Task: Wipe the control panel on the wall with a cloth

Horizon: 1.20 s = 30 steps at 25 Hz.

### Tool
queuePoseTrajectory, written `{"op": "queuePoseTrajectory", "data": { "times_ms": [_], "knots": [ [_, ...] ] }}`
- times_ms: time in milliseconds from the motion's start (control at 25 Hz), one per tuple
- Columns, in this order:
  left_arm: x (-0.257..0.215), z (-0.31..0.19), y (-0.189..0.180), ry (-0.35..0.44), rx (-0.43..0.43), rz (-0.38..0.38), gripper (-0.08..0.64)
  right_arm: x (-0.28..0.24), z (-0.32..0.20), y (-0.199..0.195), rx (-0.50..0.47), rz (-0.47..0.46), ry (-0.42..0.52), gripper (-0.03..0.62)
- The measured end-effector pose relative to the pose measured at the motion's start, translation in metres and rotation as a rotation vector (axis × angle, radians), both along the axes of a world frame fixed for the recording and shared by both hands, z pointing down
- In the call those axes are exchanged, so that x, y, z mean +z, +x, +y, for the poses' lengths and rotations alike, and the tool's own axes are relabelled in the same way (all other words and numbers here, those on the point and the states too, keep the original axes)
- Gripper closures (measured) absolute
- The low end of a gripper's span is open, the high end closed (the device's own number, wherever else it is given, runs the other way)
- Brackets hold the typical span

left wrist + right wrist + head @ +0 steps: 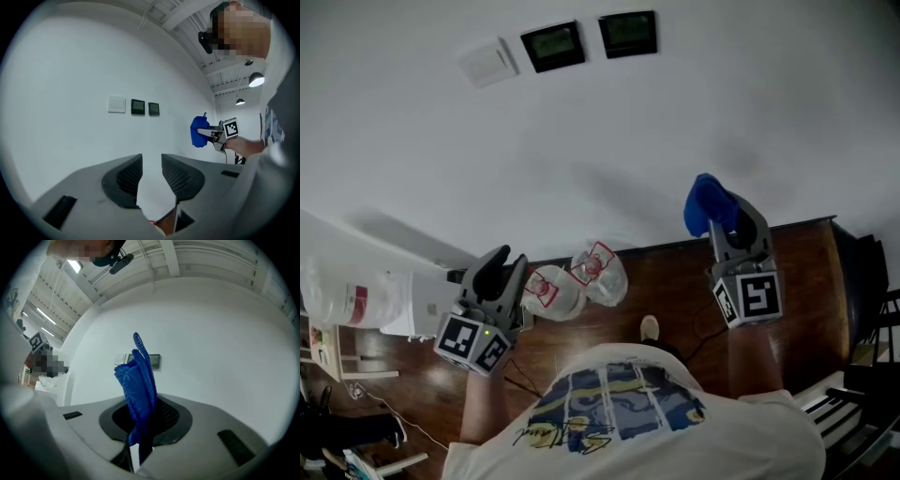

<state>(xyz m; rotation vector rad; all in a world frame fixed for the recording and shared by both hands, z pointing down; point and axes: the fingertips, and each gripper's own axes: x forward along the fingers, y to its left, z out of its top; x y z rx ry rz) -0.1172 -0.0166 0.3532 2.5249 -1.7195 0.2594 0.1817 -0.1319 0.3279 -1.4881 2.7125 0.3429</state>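
right claw (727, 225) raised, pinching cloth (704, 207)

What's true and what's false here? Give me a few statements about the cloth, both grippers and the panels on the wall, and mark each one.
1. The right gripper is shut on the blue woven cloth. True.
2. The left gripper holds a second cloth. False: its jaws stand apart with nothing between them.
3. The cloth is pressed onto the two dark square control panels. False: it is held clear of them, well below them in the head view.
4. A white rectangular plate sits beside the dark panels. True.
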Motion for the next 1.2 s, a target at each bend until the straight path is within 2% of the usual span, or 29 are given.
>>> {"op": "queuePoseTrajectory", "data": {
  "times_ms": [240,520,760,960,1080,1200],
  "knots": [
    [0.000,0.087,-0.037,0.041,0.066,0.040,0.448,-0.006,0.106,-0.039,0.055,-0.014,-0.021,0.503],
    [0.011,0.191,-0.100,0.046,0.046,0.065,0.448,0.005,0.213,-0.124,-0.026,-0.019,-0.090,0.503],
    [0.008,0.250,-0.126,0.061,-0.006,0.064,0.448,-0.003,0.286,-0.202,-0.236,-0.006,-0.094,0.503],
    [0.012,0.295,-0.153,0.076,-0.132,0.090,0.448,-0.005,0.326,-0.262,-0.437,0.013,-0.081,0.503],
    [0.018,0.318,-0.156,0.056,-0.175,0.109,0.448,-0.008,0.346,-0.284,-0.525,0.023,-0.068,0.503],
    [0.022,0.326,-0.151,0.038,-0.171,0.100,0.448,-0.010,0.358,-0.295,-0.575,0.017,-0.064,0.503]
  ]
}}
